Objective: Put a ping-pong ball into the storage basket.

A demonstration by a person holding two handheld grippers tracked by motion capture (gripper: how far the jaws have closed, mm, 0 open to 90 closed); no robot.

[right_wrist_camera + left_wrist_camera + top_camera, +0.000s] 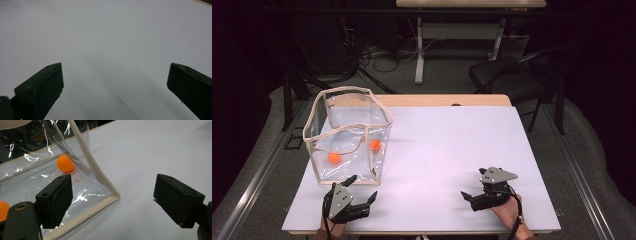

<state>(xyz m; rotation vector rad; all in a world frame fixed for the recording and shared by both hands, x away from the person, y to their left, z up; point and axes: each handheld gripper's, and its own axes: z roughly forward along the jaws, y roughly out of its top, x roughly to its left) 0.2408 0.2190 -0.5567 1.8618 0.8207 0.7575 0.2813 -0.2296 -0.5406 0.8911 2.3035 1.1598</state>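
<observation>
Both orange balls (334,158) sit inside the clear bag (347,135), left-centre of high view; left gripper (362,189) and right gripper (472,187) rest empty, jaws spread, so probably done or not begun.

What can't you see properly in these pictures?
- Second orange ball: cut off by the left edge of the left gripper view, beside the left tongs.
- Clear bag: its far bottom edge is lost in glare, high view.
- Person's arms: cut off by the bottom edge, high view, below the right tongs.
</observation>
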